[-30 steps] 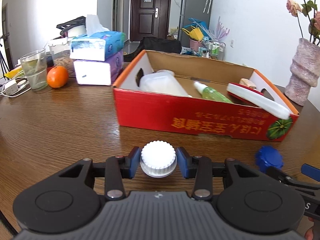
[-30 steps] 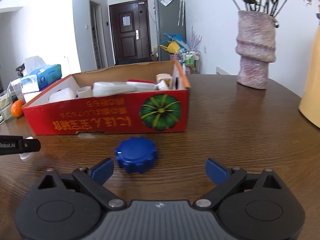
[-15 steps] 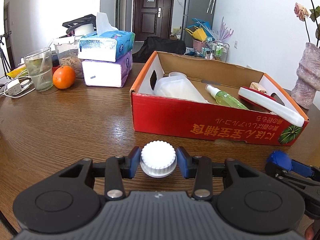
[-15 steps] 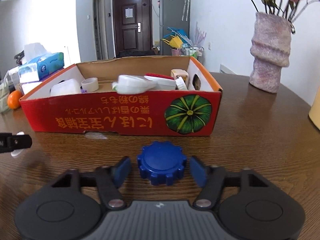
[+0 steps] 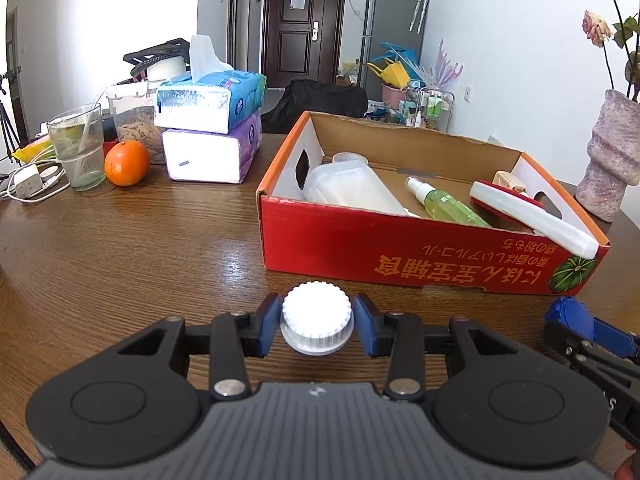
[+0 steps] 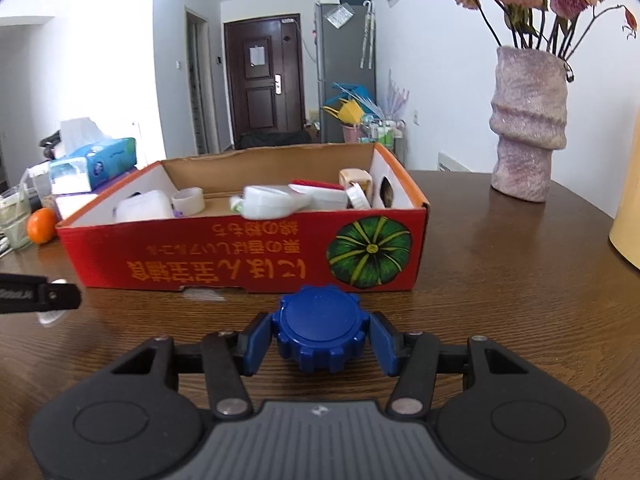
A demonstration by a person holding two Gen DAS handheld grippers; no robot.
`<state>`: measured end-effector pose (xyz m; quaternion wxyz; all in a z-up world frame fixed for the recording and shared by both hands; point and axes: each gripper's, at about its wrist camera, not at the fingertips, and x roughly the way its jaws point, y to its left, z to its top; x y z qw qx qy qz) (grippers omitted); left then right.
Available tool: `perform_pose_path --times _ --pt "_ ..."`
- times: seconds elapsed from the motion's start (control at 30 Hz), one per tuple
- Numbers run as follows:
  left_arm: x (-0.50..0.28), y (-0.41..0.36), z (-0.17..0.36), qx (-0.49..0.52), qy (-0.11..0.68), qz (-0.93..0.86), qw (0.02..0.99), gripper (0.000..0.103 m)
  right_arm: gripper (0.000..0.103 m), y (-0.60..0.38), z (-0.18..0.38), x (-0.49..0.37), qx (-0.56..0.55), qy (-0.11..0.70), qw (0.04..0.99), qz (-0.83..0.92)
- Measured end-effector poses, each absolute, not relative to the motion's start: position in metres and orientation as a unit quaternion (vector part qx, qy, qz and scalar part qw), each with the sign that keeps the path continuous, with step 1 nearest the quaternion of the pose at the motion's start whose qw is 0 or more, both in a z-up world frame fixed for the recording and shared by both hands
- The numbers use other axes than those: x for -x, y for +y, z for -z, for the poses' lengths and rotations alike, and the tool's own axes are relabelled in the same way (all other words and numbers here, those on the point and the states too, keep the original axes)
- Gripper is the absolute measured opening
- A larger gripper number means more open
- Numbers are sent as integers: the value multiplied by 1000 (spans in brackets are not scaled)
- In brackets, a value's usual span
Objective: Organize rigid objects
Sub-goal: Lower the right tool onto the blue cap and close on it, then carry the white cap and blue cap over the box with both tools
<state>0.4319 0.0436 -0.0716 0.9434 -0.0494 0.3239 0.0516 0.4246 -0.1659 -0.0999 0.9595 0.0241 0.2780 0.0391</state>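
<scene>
My left gripper [image 5: 317,330] is shut on a white ribbed cap [image 5: 317,316], just in front of the red cardboard box [image 5: 400,248] on the wooden table. My right gripper [image 6: 322,340] is shut on a blue notched cap [image 6: 320,328]; its blue pads press both sides, close to the box's near wall [image 6: 240,264]. In the left wrist view the right gripper [image 5: 576,320] shows at the far right with the blue cap [image 5: 566,312] in it. The left gripper's finger [image 6: 44,298] enters the right wrist view from the left.
The box holds a white container [image 5: 344,188], a green spray bottle [image 5: 444,204], a white brush [image 5: 528,216] and a tape roll [image 6: 188,200]. Stacked tissue packs [image 5: 212,128], an orange [image 5: 127,163] and a glass [image 5: 78,148] stand left. A pink vase [image 6: 528,128] stands right.
The right gripper's jaws went from wide apart to closed on the blue cap. The left gripper kept its hold on the white cap.
</scene>
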Motion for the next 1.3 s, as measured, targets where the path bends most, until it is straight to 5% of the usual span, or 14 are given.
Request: perform_pose_path --times 1.3 --pt "-434 36 10 72 251 -54 964 41 53 -138 28 -392 -6 144 984 -100"
